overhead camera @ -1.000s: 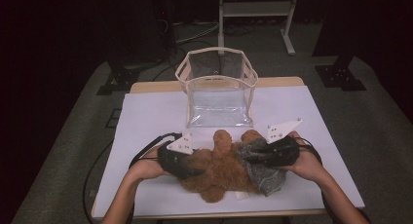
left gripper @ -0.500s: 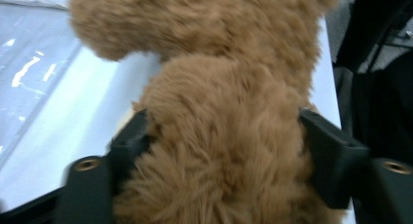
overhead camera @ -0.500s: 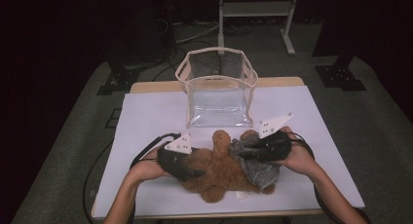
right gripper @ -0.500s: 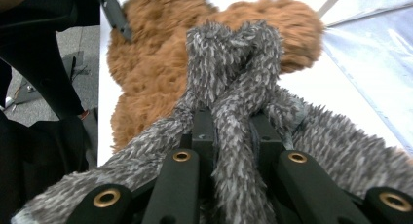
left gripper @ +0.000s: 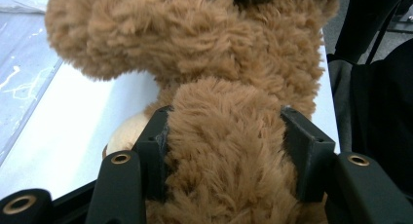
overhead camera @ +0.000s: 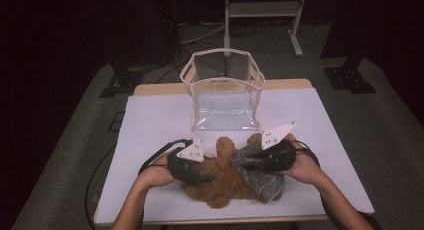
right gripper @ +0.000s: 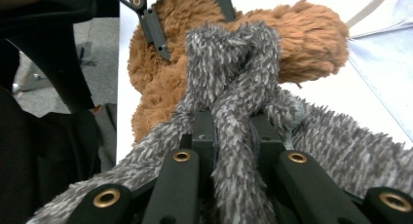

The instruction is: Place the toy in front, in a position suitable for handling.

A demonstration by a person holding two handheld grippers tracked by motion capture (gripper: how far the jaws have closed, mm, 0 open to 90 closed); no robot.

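A brown teddy bear [overhead camera: 220,177] lies near the front edge of the white table [overhead camera: 150,125], between the two hands. The left gripper [overhead camera: 192,172] squeezes a fuzzy brown part of the bear between its jaws. The right gripper [overhead camera: 252,162] pinches the grey scarf [overhead camera: 262,182] that is knotted on the bear. A see-through bag [overhead camera: 225,97] stands open just behind the bear, close to the back edge. The table is bare to the left and right of the bag.
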